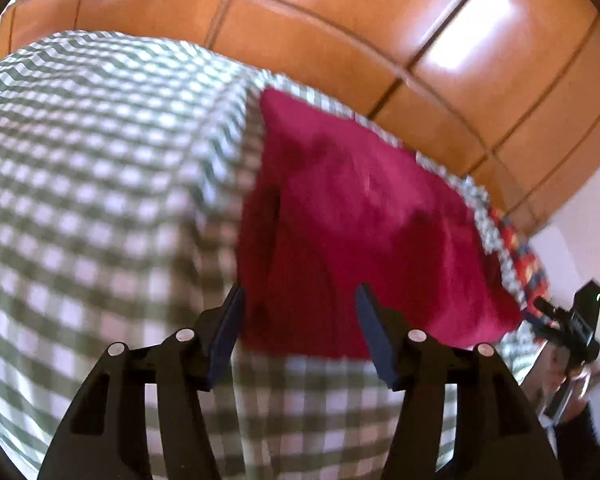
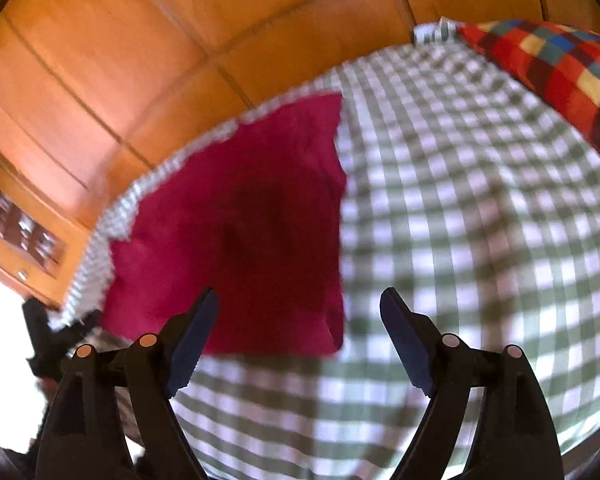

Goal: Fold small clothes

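Note:
A dark red small garment point(image 1: 360, 220) lies folded flat on the green-and-white checked bed cover point(image 1: 100, 180). My left gripper point(image 1: 300, 296) is open and empty, above the garment's near left corner. In the right wrist view the same garment point(image 2: 240, 220) lies left of centre on the checked cover point(image 2: 480, 220). My right gripper point(image 2: 298, 300) is open and empty, above the garment's near right corner. The right gripper also shows at the right edge of the left wrist view point(image 1: 572, 324). Both views are motion-blurred.
An orange wooden panelled wardrobe point(image 1: 380, 20) stands behind the bed, also in the right wrist view point(image 2: 140, 60). A multicoloured checked pillow point(image 2: 560, 68) lies at the bed's far right. A wooden drawer unit point(image 2: 20, 232) stands at the left.

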Available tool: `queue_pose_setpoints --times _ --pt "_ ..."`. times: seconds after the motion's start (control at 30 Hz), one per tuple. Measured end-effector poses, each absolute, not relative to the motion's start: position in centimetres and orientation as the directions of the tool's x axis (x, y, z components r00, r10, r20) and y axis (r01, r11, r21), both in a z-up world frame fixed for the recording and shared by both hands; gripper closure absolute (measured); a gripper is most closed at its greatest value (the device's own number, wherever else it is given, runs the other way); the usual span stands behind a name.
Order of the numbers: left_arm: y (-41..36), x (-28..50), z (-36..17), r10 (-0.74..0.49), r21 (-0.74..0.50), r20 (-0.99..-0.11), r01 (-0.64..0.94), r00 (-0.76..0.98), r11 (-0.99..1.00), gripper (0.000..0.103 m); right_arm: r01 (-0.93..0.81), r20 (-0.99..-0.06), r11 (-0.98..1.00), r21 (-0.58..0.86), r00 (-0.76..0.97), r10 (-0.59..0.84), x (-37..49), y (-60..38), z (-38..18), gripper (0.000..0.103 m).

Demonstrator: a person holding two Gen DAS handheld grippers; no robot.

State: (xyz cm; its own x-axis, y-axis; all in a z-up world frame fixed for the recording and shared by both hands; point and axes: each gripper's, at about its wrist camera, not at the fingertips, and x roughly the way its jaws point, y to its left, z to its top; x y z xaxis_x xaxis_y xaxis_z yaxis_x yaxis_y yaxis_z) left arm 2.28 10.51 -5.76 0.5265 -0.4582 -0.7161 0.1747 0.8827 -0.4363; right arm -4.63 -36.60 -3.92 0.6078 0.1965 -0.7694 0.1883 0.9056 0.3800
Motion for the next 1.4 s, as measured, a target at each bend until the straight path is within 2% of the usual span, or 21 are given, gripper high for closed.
queue_pose_setpoints --times 0.03,0.07,0.1,0.17,0.2,0.27,0.37,0.67,0.8,0.9,0.93,0.97,1.03,1.07,1.1,1.17,1.37,1.4 --pt "10.0 2.1 -6.5 -0.436 -0.414 -0.731 0.168 0.525 0.895 0.053 0.182 -0.781 0.917 0.356 0.597 0.184 -4.6 -36.2 -4.6 0.023" --pt "9.7 2.1 -6.9 -0.424 -0.402 -0.732 0.165 0.532 0.901 0.056 0.177 -0.79 0.926 0.333 0.589 0.171 -4.2 -35.7 -5.3 0.033" --pt "9.6 2.1 -7.1 -0.414 -0.391 -0.733 0.163 0.54 0.906 0.058 0.171 -0.795 0.931 0.323 0.582 0.169 -3.9 -35.3 -5.8 0.05" --pt "9.4 2.6 -7.1 -0.398 -0.383 -0.738 0.148 0.545 0.912 0.078 0.182 -0.795 0.926 0.33 0.582 0.169 -2.9 -34.7 -6.5 0.063" --pt "9.5 2.8 -7.0 -0.399 -0.389 -0.738 0.141 0.544 0.91 0.083 0.181 -0.791 0.925 0.334 0.587 0.17 -2.8 -34.6 -6.5 0.075" --pt "9.6 3.0 -6.7 -0.407 -0.403 -0.737 0.134 0.54 0.905 0.091 0.181 -0.785 0.923 0.339 0.595 0.171 -2.8 -34.2 -6.2 0.08" --pt "9.8 2.3 -6.1 -0.409 -0.401 -0.739 0.137 0.536 0.906 0.094 0.157 -0.782 0.935 0.316 0.602 0.163 -3.8 -33.2 -5.2 0.083" --pt "12.5 -3.2 -4.5 -0.46 -0.453 -0.714 0.153 0.529 0.879 0.095 0.123 -0.785 0.938 0.322 0.588 0.193 -10.6 -31.5 -3.5 0.084" --pt "13.0 -7.5 -4.3 -0.463 -0.442 -0.724 0.172 0.51 0.88 0.095 0.139 -0.807 0.934 0.33 0.555 0.202 -13.9 -31.3 -4.3 0.084" --pt "12.4 -9.3 -4.7 -0.416 -0.377 -0.769 0.182 0.485 0.908 0.094 0.126 -0.816 0.937 0.324 0.539 0.21 -15.1 -31.1 -4.5 0.083" --pt "12.3 -9.5 -4.8 -0.407 -0.364 -0.776 0.186 0.481 0.913 0.092 0.115 -0.818 0.941 0.319 0.535 0.212 -15.2 -31.0 -4.4 0.081" --pt "12.1 -9.8 -4.6 -0.385 -0.332 -0.784 0.197 0.487 0.923 0.087 0.109 -0.821 0.946 0.304 0.534 0.202 -15.2 -30.9 -4.2 0.078" --pt "12.0 -10.0 -3.7 -0.331 -0.271 -0.777 0.189 0.536 0.944 0.083 0.115 -0.817 0.947 0.299 0.545 0.191 -14.9 -31.3 -3.5 0.064" --pt "12.2 -9.9 -3.4 -0.33 -0.27 -0.769 0.19 0.547 0.944 0.082 0.123 -0.807 0.945 0.302 0.56 0.185 -14.8 -31.7 -3.0 0.05" --pt "12.4 -9.7 -2.9 -0.336 -0.279 -0.757 0.187 0.56 0.942 0.08 0.132 -0.792 0.946 0.297 0.587 0.167 -14.7 -32.1 -2.3 0.042" --pt "12.7 -9.1 -2.1 -0.334 -0.289 -0.739 0.172 0.585 0.942 0.073 0.137 -0.759 0.954 0.265 0.64 0.119 -14.2 -32.7 -0.9 0.042" --pt "11.8 -6.1 -1.3 -0.302 -0.248 -0.729 0.173 0.614 0.953 0.069 0.135 -0.775 0.979 0.152 0.631 0.033 -10.0 -32.8 -0.6 0.042" --pt "11.6 -5.6 -1.4 -0.307 -0.25 -0.728 0.18 0.613 0.951 0.068 0.14 -0.788 0.982 0.123 0.615 0.011 -9.1 -32.8 -1.0 0.045"
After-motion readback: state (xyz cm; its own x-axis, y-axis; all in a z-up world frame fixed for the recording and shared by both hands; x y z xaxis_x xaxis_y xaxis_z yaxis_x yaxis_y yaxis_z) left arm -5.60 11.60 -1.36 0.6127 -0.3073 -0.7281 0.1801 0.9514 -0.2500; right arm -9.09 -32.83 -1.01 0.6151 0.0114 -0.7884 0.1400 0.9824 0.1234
